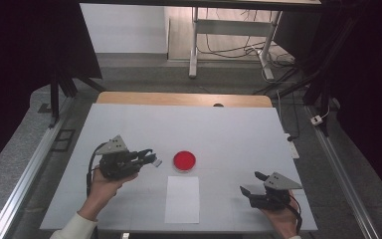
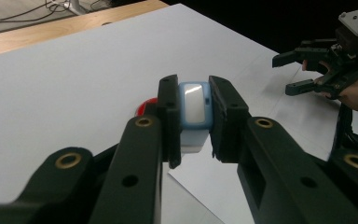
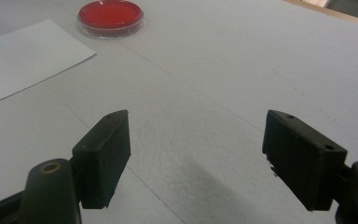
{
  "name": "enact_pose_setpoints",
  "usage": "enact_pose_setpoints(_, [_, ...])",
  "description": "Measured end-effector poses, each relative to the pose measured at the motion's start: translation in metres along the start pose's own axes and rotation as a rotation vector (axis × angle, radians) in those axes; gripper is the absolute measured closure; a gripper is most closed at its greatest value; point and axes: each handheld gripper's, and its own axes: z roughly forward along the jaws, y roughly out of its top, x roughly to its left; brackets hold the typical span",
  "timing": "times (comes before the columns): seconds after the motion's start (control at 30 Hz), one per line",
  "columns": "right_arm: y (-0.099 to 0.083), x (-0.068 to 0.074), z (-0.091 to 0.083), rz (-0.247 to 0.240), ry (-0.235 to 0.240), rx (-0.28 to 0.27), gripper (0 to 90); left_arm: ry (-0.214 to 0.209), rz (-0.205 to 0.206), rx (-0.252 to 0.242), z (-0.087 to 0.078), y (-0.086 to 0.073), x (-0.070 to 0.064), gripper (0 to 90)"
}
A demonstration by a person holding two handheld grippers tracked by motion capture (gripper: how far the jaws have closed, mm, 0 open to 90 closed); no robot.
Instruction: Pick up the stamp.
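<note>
My left gripper (image 1: 151, 158) is shut on a small light-blue and white block (image 2: 195, 112), held just above the table to the left of a round red dish (image 1: 184, 160). In the left gripper view the block sits squeezed between both black jaws, and the dish (image 2: 145, 107) peeks out behind the left jaw. A white sheet of paper (image 1: 182, 198) lies just in front of the dish. My right gripper (image 1: 251, 183) stands open at the table's near right, with nothing between its jaws. Its own view shows the dish (image 3: 111, 17) and the paper (image 3: 25, 58) at the far left.
A white cover (image 1: 229, 134) spreads over the table, with a wooden edge (image 1: 184, 98) at the back. Metal rails (image 1: 27, 169) run along both sides. A desk frame and cables (image 1: 238, 47) stand on the floor beyond.
</note>
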Motion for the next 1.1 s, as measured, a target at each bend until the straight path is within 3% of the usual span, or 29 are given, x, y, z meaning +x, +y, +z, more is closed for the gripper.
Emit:
enact_pose_setpoints(0.13, [0.0, 0.0, -0.001, -0.009, -0.008, 0.01, 22.9, 0.001, 0.001, -0.004, 0.005, 0.001, -0.002, 75.2])
enact_pose_setpoints(1.1, [0.0, 0.002, -0.002, -0.017, -0.012, 0.007, 23.7, -0.086, 0.067, 0.095, 0.063, 0.004, -0.032, 75.2])
